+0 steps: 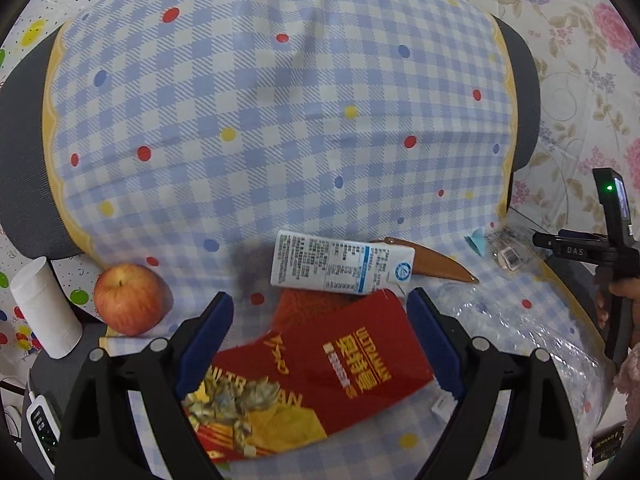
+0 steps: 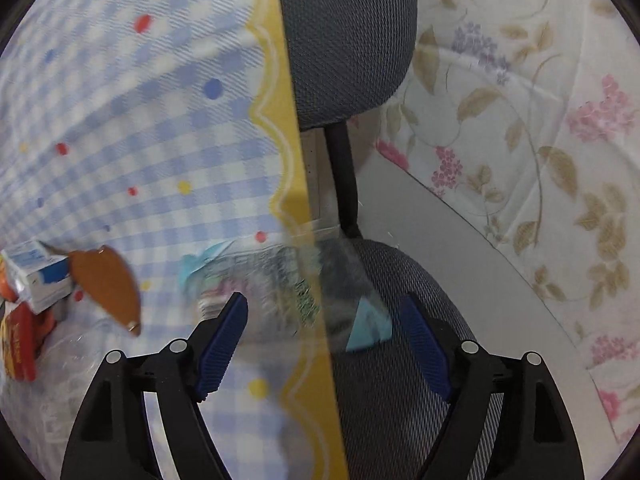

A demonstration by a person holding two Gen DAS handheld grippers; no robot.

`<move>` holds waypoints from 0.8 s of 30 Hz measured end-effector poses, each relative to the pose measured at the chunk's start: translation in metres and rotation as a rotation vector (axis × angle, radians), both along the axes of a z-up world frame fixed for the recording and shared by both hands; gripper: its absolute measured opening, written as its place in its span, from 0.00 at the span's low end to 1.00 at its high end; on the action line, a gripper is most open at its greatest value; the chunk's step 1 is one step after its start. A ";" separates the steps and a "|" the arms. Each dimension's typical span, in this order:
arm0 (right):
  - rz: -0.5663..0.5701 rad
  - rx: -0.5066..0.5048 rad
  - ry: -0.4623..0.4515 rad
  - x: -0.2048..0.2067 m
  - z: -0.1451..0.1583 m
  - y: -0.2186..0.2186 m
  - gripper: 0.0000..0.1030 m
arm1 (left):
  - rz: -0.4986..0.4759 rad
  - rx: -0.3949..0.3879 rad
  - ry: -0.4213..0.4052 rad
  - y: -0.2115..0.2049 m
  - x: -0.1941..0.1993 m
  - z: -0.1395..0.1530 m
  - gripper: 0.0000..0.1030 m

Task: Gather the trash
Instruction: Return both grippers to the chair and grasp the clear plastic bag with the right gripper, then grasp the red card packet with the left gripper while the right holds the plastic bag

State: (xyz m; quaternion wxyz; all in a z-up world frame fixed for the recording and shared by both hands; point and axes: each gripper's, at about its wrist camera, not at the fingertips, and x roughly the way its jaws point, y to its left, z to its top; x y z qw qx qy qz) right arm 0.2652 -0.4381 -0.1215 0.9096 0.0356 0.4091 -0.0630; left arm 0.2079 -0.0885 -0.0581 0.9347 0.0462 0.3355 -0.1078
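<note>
My left gripper (image 1: 320, 300) is open above the blue checked tablecloth (image 1: 280, 120). A red snack packet (image 1: 352, 364) lies between its blue fingers, and the pads do not touch it. Just beyond it lie a white and blue carton (image 1: 340, 262) and a brown leaf-shaped piece (image 1: 436, 266). My right gripper (image 2: 324, 302) is open at the table's yellow edge. A clear wrapper (image 2: 272, 280) with a light blue corner (image 2: 368, 324) sits blurred between its fingers, partly over the edge. The pads stand apart from it. The carton (image 2: 36, 276) and the brown piece (image 2: 108, 284) show at the left.
A red apple (image 1: 130, 300) and a white paper roll (image 1: 44, 312) sit at the left. Crinkled clear plastic (image 1: 512, 340) covers the near right of the table. A grey mesh chair (image 2: 348, 40) stands right beside the table edge, with a floral cloth (image 2: 520, 120) behind. A hand (image 1: 616, 296) shows at far right.
</note>
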 end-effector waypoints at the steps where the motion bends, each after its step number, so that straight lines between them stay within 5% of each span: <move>1: -0.005 0.002 0.011 0.007 -0.004 -0.004 0.81 | 0.003 0.000 0.003 0.000 0.004 0.000 0.83; 5: -0.002 0.007 0.080 0.026 -0.021 -0.012 0.87 | 0.010 -0.008 0.008 -0.001 0.013 -0.004 0.83; 11: 0.052 -0.123 0.130 0.024 -0.025 0.011 0.83 | -0.002 -0.015 0.020 -0.004 0.011 -0.008 0.83; 13: 0.073 -0.121 0.122 0.019 -0.024 0.014 0.67 | -0.002 -0.018 0.028 -0.003 0.009 -0.010 0.83; 15: 0.089 -0.111 0.103 0.011 -0.021 0.018 0.18 | -0.003 -0.023 0.036 -0.001 0.004 -0.011 0.83; 18: 0.096 -0.098 0.068 0.002 -0.011 0.026 0.09 | -0.002 -0.029 0.042 0.005 -0.006 -0.009 0.83; 21: 0.091 -0.018 -0.044 -0.023 0.023 0.027 0.07 | 0.002 -0.024 0.028 0.014 -0.019 -0.003 0.83; 24: 0.093 -0.046 -0.137 -0.052 0.062 0.040 0.07 | 0.018 -0.033 0.019 0.026 -0.029 0.002 0.83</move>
